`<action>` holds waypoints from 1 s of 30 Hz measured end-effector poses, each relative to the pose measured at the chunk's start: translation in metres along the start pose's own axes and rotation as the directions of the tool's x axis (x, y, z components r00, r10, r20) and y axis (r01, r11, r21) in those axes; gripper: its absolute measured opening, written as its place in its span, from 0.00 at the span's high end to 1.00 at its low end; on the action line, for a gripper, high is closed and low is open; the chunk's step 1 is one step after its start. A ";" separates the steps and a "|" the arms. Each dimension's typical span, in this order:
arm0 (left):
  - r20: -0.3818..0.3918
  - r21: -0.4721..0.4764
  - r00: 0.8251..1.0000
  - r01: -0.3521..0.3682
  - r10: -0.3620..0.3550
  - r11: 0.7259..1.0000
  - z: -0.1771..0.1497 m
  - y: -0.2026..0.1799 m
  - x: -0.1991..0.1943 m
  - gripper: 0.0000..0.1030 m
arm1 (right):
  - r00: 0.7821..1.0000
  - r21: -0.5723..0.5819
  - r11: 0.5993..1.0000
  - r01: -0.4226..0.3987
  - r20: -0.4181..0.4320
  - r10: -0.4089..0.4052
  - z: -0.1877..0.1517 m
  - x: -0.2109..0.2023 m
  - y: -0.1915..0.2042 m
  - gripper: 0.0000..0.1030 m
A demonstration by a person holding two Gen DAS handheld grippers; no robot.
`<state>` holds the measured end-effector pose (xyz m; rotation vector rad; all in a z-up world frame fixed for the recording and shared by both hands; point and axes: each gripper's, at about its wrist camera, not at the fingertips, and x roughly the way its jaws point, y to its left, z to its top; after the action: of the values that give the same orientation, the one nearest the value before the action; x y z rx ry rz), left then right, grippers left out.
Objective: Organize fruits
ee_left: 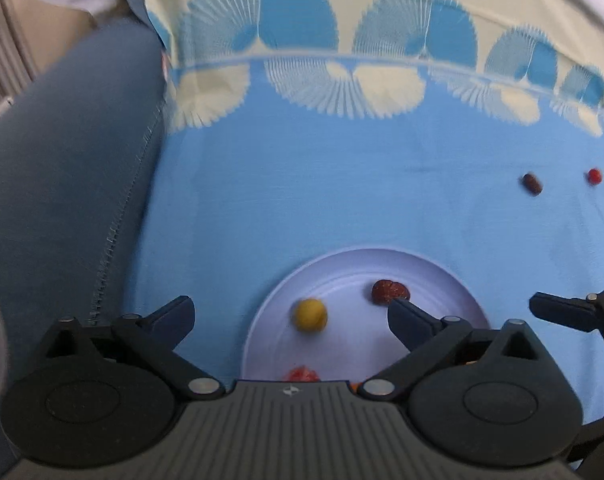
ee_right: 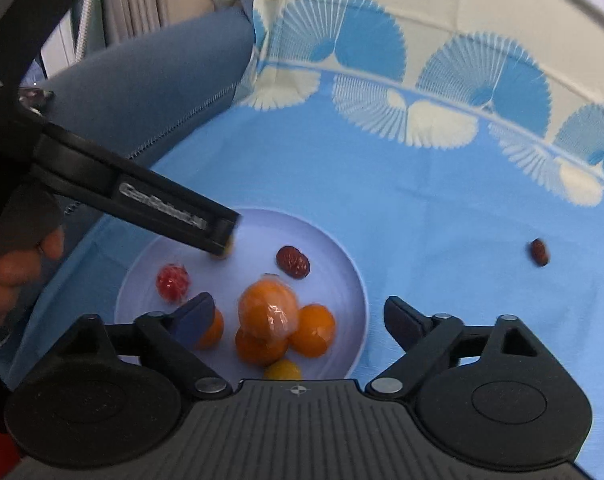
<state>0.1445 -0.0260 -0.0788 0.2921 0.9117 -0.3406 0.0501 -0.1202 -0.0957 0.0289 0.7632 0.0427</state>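
Observation:
A pale plate on the blue cloth holds several orange fruits, a red fruit, a dark red date and a small yellow fruit. In the left wrist view the plate shows a yellow fruit, a date and a red fruit. My left gripper is open and empty above the plate. My right gripper is open and empty above the orange fruits. A loose date and a small red fruit lie on the cloth to the right.
A blue-grey cushion borders the cloth on the left. The left gripper's finger reaches over the plate in the right wrist view, with a hand behind it. The loose date lies right of the plate.

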 end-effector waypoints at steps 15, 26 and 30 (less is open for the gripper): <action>-0.138 -0.170 0.990 -0.037 0.014 0.985 -0.082 0.020 -0.112 0.00 | 0.999 -0.018 1.000 0.023 0.039 -0.022 -0.041 -0.119 0.033 0.01; -0.050 -0.149 0.998 -0.040 0.033 0.988 -0.112 0.003 -0.171 0.00 | 0.984 -0.043 0.996 0.076 0.167 -0.068 -0.059 -0.183 0.045 0.01; -0.016 -0.135 0.999 -0.038 0.036 0.990 -0.116 -0.002 -0.187 0.00 | 0.977 -0.034 0.996 0.086 0.198 -0.078 -0.064 -0.196 0.046 0.01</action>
<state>-0.0449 0.0470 0.0047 0.1867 0.9371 -0.2413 -0.1369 -0.0830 -0.0053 -0.0384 0.5653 -0.0224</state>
